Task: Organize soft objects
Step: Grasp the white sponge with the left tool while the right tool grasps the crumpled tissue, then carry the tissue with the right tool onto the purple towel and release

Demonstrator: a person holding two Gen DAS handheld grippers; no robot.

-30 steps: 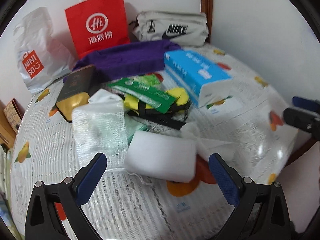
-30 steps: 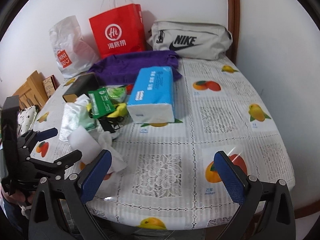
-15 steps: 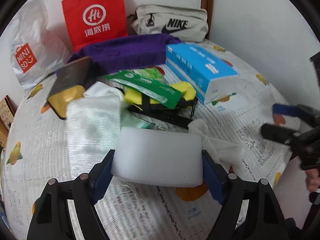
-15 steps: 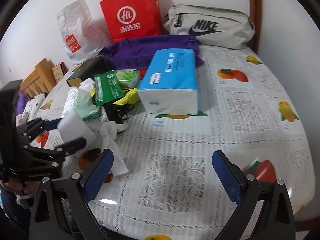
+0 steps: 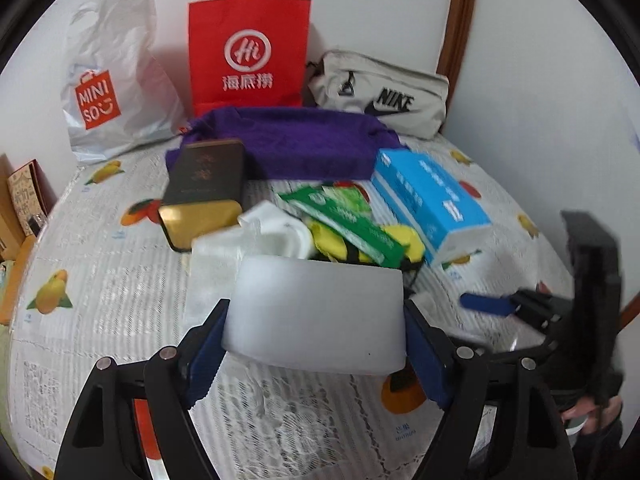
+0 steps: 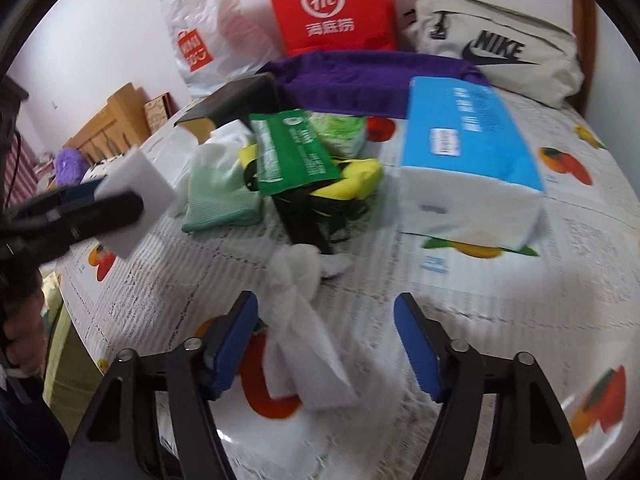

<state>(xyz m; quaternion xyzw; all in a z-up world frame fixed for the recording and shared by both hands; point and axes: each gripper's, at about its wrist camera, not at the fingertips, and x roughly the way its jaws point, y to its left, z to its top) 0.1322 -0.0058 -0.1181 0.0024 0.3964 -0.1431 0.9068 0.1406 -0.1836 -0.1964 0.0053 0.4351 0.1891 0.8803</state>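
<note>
My left gripper (image 5: 316,354) is shut on a white sponge block (image 5: 316,312) and holds it above the table; the sponge also shows in the right wrist view (image 6: 136,204). My right gripper (image 6: 326,344) is open, low over the table, with a crumpled white tissue (image 6: 298,316) between its fingers. A pile lies behind: a pale green cloth (image 6: 216,192), a green packet (image 6: 288,156), a yellow and black item (image 6: 352,180), and a blue tissue pack (image 6: 468,160).
A purple towel (image 5: 296,140), a dark and gold box (image 5: 204,188), a red paper bag (image 5: 250,44), a white Miniso bag (image 5: 108,80) and a grey Nike pouch (image 5: 384,96) stand at the back by the wall. Wooden furniture (image 6: 108,120) is to the left.
My left gripper closed on the white sponge and lifted it off the table. My right gripper moved forward and down over the white tissue, its jaws narrower than before.
</note>
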